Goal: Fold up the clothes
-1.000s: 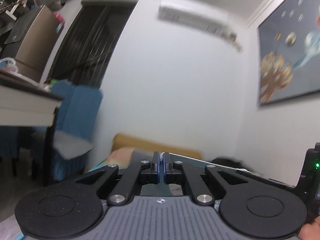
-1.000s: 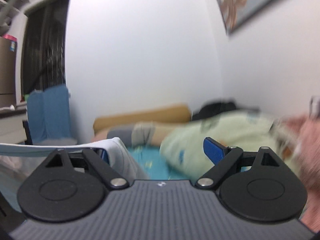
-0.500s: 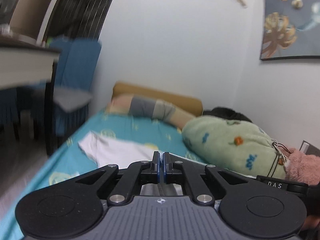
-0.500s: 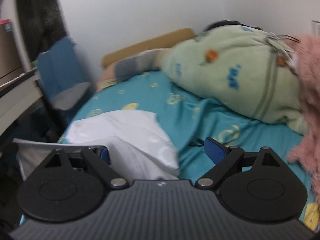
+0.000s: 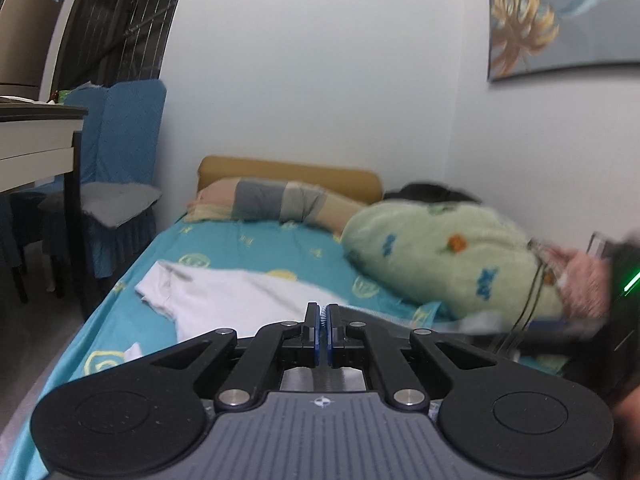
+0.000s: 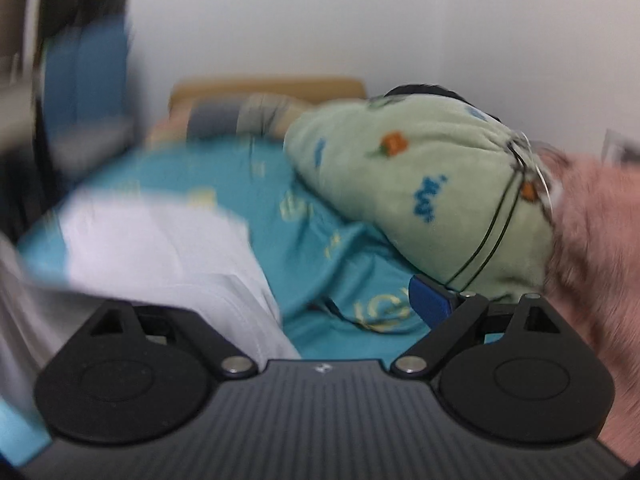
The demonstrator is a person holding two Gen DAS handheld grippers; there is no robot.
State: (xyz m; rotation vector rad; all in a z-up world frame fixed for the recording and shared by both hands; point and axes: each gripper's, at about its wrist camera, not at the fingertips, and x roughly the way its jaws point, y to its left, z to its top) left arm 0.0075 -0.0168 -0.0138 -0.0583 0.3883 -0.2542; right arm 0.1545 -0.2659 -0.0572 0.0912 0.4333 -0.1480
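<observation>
The white cotton garment point(image 5: 240, 300), lifted a second ago, now lies on the teal printed bedsheet point(image 5: 280, 252) near its left edge. The left gripper point(image 5: 323, 320) is closed on nothing visible; the right gripper point(image 6: 348, 308) is spread wide, so the fold comes next.

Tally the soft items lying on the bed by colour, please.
White: 1, the white garment
Green: 1, the green patterned blanket
Pink: 1, the pink fuzzy fabric
Grey-striped: 1, the striped pillow
Total: 4
</observation>
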